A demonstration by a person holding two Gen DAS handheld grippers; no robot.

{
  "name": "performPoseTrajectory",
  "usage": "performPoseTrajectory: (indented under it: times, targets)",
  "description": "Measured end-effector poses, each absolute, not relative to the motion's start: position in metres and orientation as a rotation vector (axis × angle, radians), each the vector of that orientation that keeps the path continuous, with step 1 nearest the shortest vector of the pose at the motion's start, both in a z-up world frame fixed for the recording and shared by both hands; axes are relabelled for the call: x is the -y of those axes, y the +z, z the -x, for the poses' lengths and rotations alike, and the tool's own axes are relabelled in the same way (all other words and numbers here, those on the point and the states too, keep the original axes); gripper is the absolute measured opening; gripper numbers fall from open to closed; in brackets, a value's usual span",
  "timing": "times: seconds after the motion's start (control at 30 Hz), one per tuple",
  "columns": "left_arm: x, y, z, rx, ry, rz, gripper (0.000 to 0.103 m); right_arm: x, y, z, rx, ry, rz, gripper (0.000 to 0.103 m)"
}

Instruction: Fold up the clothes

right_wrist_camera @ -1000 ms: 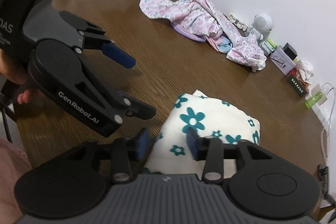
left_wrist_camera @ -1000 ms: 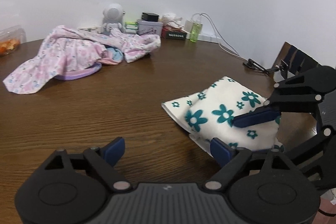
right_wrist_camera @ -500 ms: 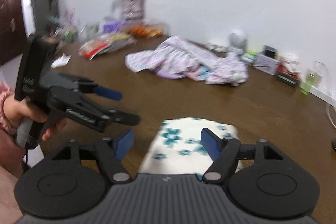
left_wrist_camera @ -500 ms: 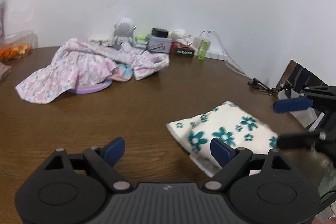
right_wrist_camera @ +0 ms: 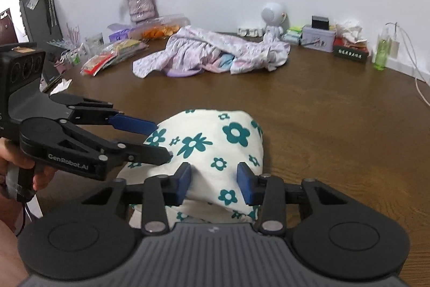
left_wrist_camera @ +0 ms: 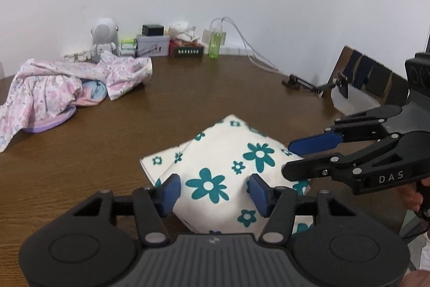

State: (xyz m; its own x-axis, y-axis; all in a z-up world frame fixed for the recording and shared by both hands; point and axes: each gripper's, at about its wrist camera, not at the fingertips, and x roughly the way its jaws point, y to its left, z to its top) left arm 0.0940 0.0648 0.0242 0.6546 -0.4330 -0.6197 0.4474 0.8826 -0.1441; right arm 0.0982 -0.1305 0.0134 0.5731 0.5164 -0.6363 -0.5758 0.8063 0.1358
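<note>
A folded cream cloth with teal flowers (left_wrist_camera: 228, 152) (right_wrist_camera: 215, 141) bulges up near the front edge of the brown table (left_wrist_camera: 188, 98). My left gripper (left_wrist_camera: 213, 192) has closed in on its near left side, with cloth filling the gap between the blue pads; from the right wrist view the left gripper (right_wrist_camera: 161, 139) bites the cloth's left edge. My right gripper (right_wrist_camera: 213, 183) pinches the near right part, and in the left wrist view the right gripper (left_wrist_camera: 289, 156) clamps the right edge. A crumpled pink floral garment (left_wrist_camera: 53, 88) (right_wrist_camera: 209, 55) lies far back.
Along the wall stand a white robot-shaped toy (left_wrist_camera: 103, 38), a tin box (left_wrist_camera: 152, 45), a green bottle (left_wrist_camera: 214, 45) and a white cable (left_wrist_camera: 255, 55). A chair back (left_wrist_camera: 371, 77) is at the right. Snack packs (right_wrist_camera: 113, 55) and a flower vase (right_wrist_camera: 139, 4) are far left.
Half a second ago both grippers were open and drawn back from the cloth. Both have moved in and closed on it, and the cloth now bulges upward.
</note>
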Motion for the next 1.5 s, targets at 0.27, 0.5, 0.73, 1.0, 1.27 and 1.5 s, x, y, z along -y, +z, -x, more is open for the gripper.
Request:
performPoseTrajectory:
  times: [0.27, 0.5, 0.73, 1.0, 1.27, 1.5]
  targets:
    - [-0.068, 0.017, -0.095, -0.72, -0.467, -0.019, 0.062, 0.124, 0.01, -0.094, -0.701, 0.656, 0.111, 0.043]
    - [-0.061, 0.033, -0.072, -0.668, -0.453, -0.043, 0.069, 0.13, 0.05, -0.125, -0.614, 0.65, 0.051, 0.043]
    - [-0.032, 0.022, -0.057, -0.688, -0.478, -0.168, 0.054, 0.103, 0.016, -0.151, -0.729, 0.651, 0.097, 0.036]
    - [-0.031, 0.016, -0.057, -0.709, -0.485, -0.171, 0.055, 0.099, 0.0, -0.148, -0.756, 0.612, 0.096, 0.039]
    - [-0.052, 0.043, -0.055, -0.69, -0.485, -0.037, 0.082, 0.119, 0.028, -0.134, -0.725, 0.588, 0.035, 0.061]
    - [-0.079, 0.041, -0.08, -0.768, -0.415, 0.105, 0.081, 0.164, 0.028, -0.131, -0.828, 0.595, -0.077, 0.069]
